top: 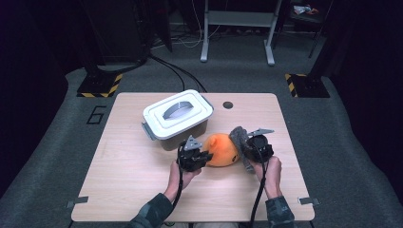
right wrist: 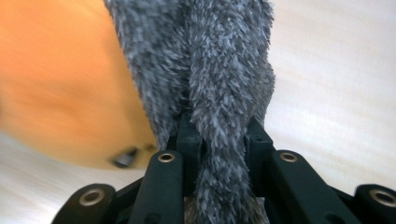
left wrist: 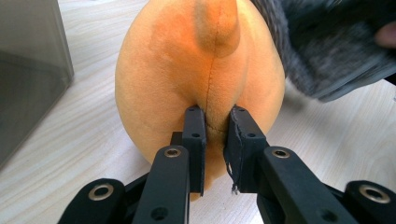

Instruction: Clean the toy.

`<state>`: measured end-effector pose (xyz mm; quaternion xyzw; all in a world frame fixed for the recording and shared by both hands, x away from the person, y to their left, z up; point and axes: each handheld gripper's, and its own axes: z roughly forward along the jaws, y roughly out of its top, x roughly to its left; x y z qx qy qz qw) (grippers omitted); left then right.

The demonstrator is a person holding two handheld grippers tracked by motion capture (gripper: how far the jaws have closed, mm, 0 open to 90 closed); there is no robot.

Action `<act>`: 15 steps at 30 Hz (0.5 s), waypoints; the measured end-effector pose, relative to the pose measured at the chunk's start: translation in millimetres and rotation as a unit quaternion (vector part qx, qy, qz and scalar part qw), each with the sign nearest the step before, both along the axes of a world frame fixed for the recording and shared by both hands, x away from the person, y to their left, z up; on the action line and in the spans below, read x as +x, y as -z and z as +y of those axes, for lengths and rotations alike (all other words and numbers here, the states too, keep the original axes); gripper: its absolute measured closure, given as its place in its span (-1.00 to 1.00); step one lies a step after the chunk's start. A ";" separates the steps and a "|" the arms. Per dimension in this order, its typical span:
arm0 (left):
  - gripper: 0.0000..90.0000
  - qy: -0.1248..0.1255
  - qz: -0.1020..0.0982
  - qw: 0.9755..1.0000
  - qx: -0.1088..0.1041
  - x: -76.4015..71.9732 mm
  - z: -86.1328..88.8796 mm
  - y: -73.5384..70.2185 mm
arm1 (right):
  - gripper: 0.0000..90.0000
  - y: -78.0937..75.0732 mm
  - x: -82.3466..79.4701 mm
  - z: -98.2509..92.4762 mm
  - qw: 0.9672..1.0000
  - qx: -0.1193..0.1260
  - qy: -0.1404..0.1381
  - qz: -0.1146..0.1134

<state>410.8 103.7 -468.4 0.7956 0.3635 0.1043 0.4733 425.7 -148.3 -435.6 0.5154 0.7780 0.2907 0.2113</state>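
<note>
An orange plush toy (top: pixel 221 149) lies on the wooden table (top: pixel 133 190) between my two grippers. My left gripper (top: pixel 203 157) is at the toy's left side, and its jaws pinch a fold of the orange plush (left wrist: pixel 205 74) along the seam, as the left gripper view shows. A grey fuzzy cloth (top: pixel 239 135) hangs against the toy's right side. My right gripper (top: pixel 251 145) is shut on that grey cloth (right wrist: pixel 219 93), a thick strand of it squeezed between the jaws, with the orange toy (right wrist: pixel 60 93) blurred just to its left.
A grey storage box with a white lid (top: pixel 177 118) stands on the table just behind and left of the toy; its wall (left wrist: pixel 28 70) is close at the left in the left gripper view. A small dark hole (top: pixel 228 105) marks the table's far side.
</note>
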 end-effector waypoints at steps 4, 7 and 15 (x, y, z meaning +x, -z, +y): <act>0.74 0.002 -0.003 1.000 0.001 -0.5 -1.2 -0.3 | 0.64 -23.9 -12.8 18.6 0.999 0.015 -0.040 -0.030; 0.74 0.004 -0.004 1.000 0.001 -0.5 -1.4 -0.3 | 0.63 -33.3 -19.3 37.5 0.996 0.015 -0.072 -0.045; 0.74 0.007 -0.003 1.000 0.004 -0.1 0.2 -0.7 | 0.64 -21.0 -9.9 38.6 0.998 -0.003 -0.062 -0.020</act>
